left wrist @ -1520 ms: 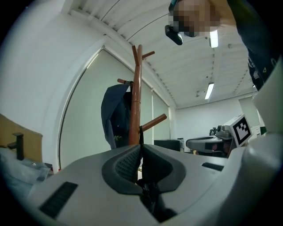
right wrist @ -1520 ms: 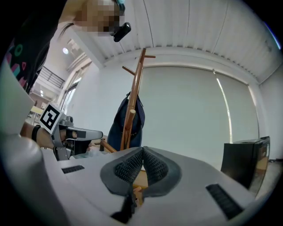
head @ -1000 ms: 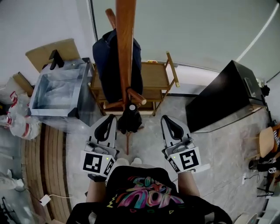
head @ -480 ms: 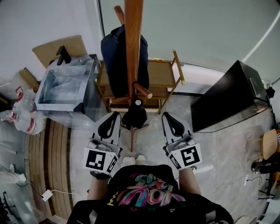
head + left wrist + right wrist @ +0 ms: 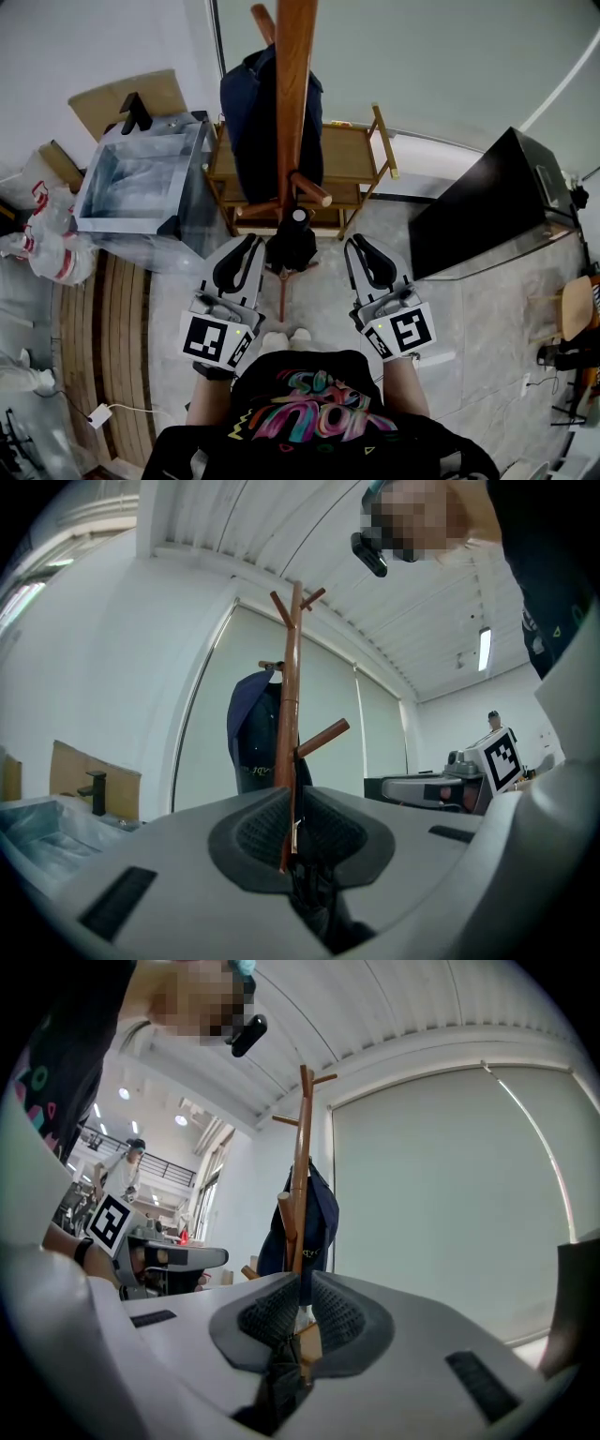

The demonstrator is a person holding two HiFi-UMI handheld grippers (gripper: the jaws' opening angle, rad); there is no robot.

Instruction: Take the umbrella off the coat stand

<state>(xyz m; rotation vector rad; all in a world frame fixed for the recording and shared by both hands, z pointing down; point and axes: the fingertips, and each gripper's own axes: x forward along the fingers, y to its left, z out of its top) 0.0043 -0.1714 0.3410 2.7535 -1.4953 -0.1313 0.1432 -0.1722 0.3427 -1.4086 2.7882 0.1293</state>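
Hardly anything has moved: both grippers sit where they were, level, flanking the umbrella [image 5: 292, 248]. It hangs close against the near side of the coat stand [image 5: 293, 94], just below its low pegs [image 5: 312, 190]. The left gripper [image 5: 247, 246] is closed on nothing. The right gripper [image 5: 357, 247] has just been easing its jaws apart by a crack, with nothing between them. My worry is that a sideways tug could snag the umbrella's loop on a peg, rock the stand, and drag the dark coat [image 5: 248, 122] with it.
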